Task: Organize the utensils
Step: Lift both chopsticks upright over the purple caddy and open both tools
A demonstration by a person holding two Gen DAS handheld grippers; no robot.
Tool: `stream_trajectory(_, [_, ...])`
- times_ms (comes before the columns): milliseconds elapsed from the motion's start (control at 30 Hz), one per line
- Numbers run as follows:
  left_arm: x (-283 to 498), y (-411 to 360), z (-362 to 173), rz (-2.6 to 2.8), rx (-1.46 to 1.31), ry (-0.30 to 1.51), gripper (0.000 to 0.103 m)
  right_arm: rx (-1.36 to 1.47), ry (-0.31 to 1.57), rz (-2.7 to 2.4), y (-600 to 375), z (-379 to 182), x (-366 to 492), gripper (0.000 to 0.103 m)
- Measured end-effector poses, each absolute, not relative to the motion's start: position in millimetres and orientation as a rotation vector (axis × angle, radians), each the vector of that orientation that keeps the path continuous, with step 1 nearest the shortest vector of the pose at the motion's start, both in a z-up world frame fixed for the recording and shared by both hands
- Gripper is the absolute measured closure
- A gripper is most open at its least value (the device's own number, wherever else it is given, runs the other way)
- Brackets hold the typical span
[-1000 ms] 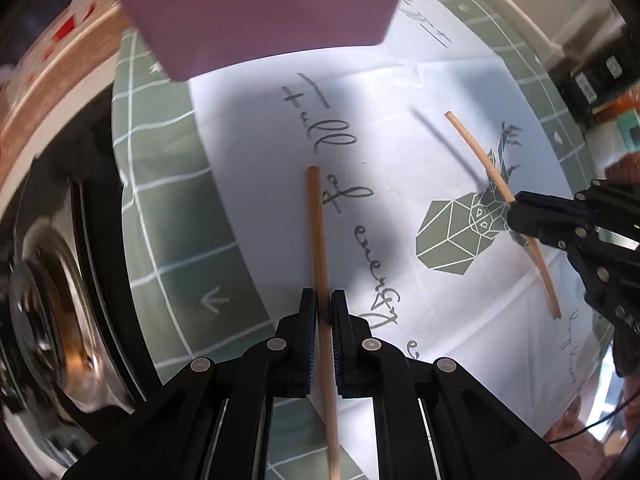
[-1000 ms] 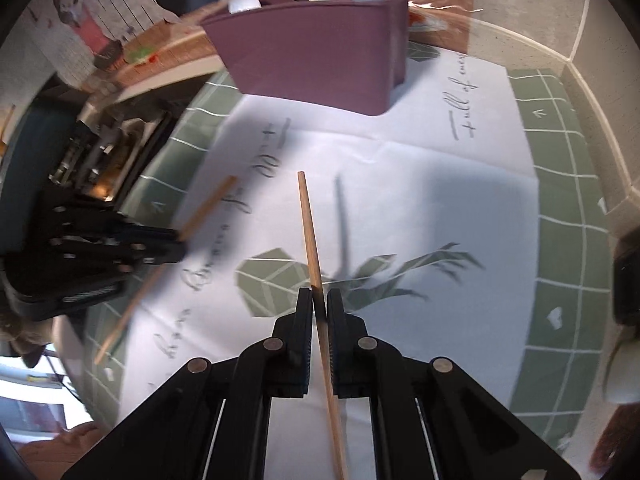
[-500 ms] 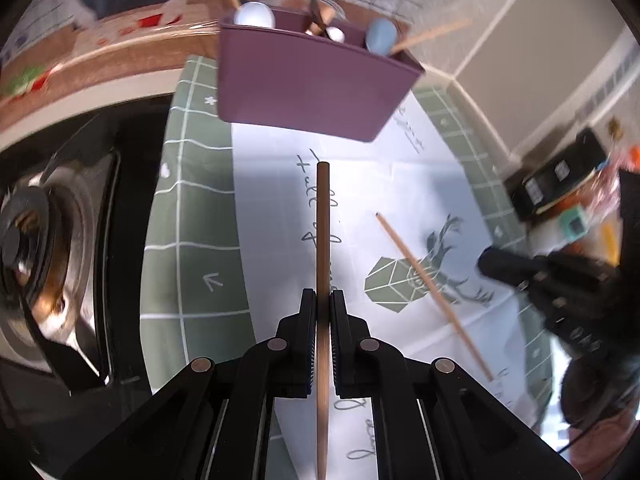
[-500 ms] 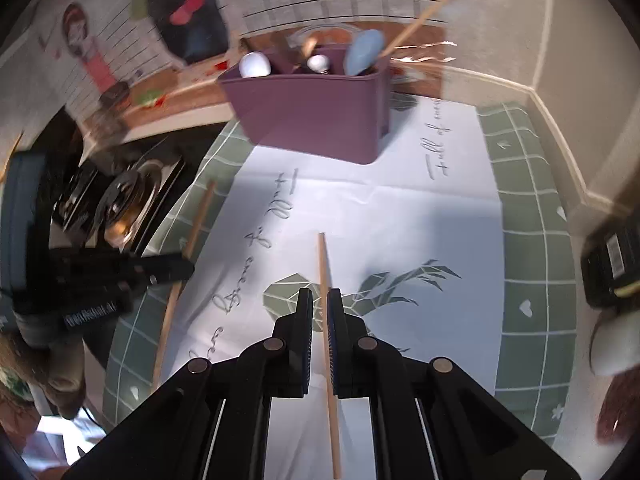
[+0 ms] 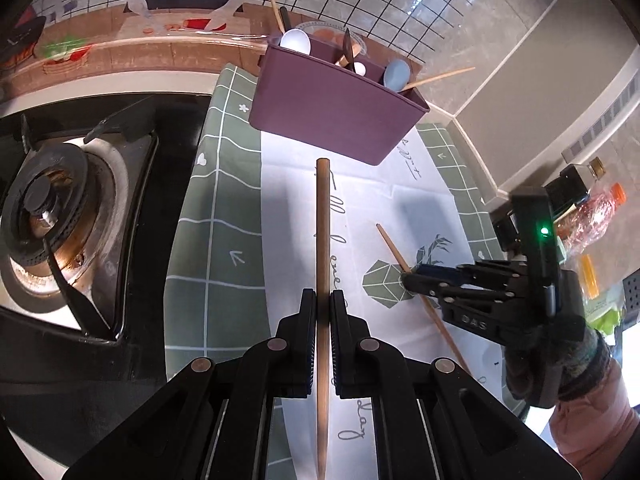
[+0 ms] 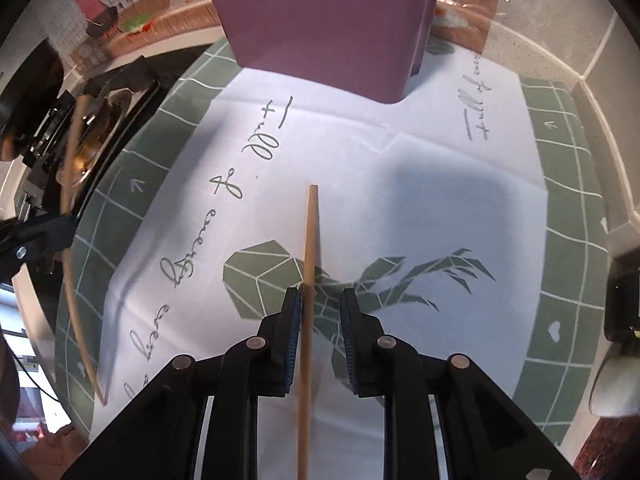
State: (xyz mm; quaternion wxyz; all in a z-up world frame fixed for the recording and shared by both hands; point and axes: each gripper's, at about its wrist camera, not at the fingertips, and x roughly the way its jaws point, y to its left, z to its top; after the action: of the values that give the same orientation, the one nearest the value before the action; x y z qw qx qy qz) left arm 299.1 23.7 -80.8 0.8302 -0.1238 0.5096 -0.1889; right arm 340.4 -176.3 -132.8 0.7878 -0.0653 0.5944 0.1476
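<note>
A purple utensil holder (image 5: pixel 336 108) with spoons and chopsticks in it stands at the far end of a green and white mat (image 5: pixel 216 208); it also shows in the right wrist view (image 6: pixel 324 28). My left gripper (image 5: pixel 322 312) is shut on a wooden chopstick (image 5: pixel 322 232) that points at the holder. My right gripper (image 6: pixel 319 312) has its jaws apart, with a second chopstick (image 6: pixel 309 240) lying between them against the left pad. In the left wrist view that gripper (image 5: pixel 408 278) and its chopstick (image 5: pixel 394 252) sit low over the mat.
A gas hob (image 5: pixel 52 216) lies left of the mat. Bottles and packets (image 5: pixel 588 216) stand at the right. A tiled wall (image 5: pixel 400 8) runs behind the holder. The left gripper and its chopstick (image 6: pixel 70 216) show at the left edge of the right wrist view.
My right gripper's jaws have opened around its chopstick and it has moved nearer the holder. My left gripper has drawn back and up with its chopstick still gripped.
</note>
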Motion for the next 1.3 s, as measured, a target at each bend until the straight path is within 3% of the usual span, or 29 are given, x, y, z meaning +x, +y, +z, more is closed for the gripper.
stream_trajectory(67, [297.6, 25.8, -81.1, -0.396, -0.272, 1.078, 0.096, -0.207, 1.283, 0.307, -168.7, -133.0, 338.0, 0.098])
stream_trajectory(333, [291.1, 34.7, -70.1, -0.39, -0.309, 1.032, 0.096, -0.1, 1.132, 0.311, -176.3, -86.7, 311.9, 0.098])
stream_trajectory(633, [291.1, 24.1, -20.9, -0.439, -0.258, 0.908, 0.096, 0.004, 0.966, 0.31, -182.3, -25.0, 296.2, 0.098])
stream_trajectory(867, [306.0, 16.6, 42.7, -0.488, -0.213, 0.773, 0.096, 0.009, 0.828, 0.281, -186.6, 25.1, 307.0, 0.098])
stream_trajectory(1300, [347.7, 4.6, 191.8, -0.46, -0.111, 0.395, 0.096, -0.001, 0.359, 0.26, -185.2, 189.4, 339.2, 0.098])
